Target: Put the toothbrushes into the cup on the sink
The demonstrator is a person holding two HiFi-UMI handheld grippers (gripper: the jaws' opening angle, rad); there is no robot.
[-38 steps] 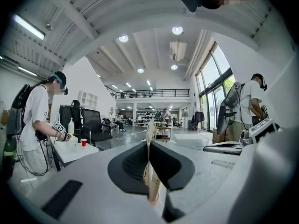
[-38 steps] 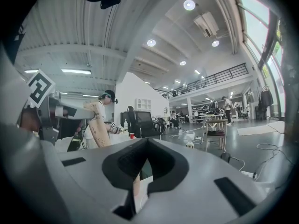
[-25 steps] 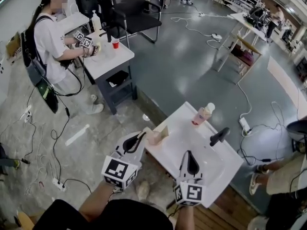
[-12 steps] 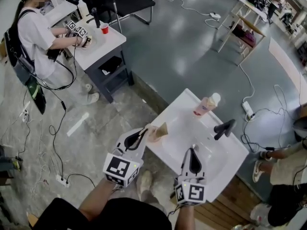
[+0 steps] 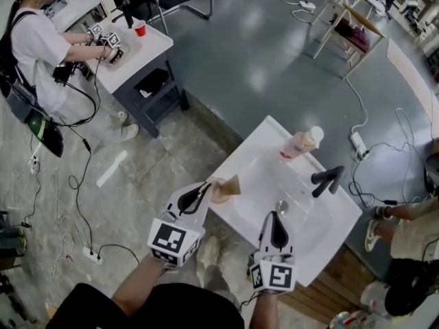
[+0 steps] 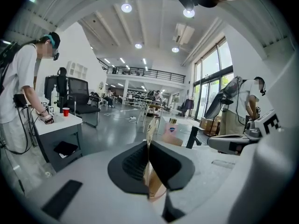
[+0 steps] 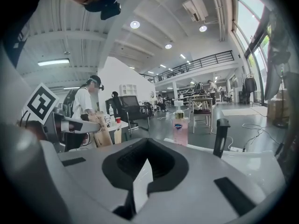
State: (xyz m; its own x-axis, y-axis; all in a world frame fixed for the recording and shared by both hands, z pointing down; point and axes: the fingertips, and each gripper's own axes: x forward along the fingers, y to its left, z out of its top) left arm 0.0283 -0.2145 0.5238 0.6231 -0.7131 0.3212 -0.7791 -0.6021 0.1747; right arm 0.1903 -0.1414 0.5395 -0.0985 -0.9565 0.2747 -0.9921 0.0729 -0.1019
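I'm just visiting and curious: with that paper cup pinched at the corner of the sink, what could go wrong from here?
1. The left claw pinches the brown paper cup by its thin wall. The cup looks squashed, so a toothbrush may not fit its mouth.
2. The cup sits at the very corner of the sink; a slip could send it over the edge.
3. The right claw grips only a thin white piece, possibly a toothbrush, which might twist loose.
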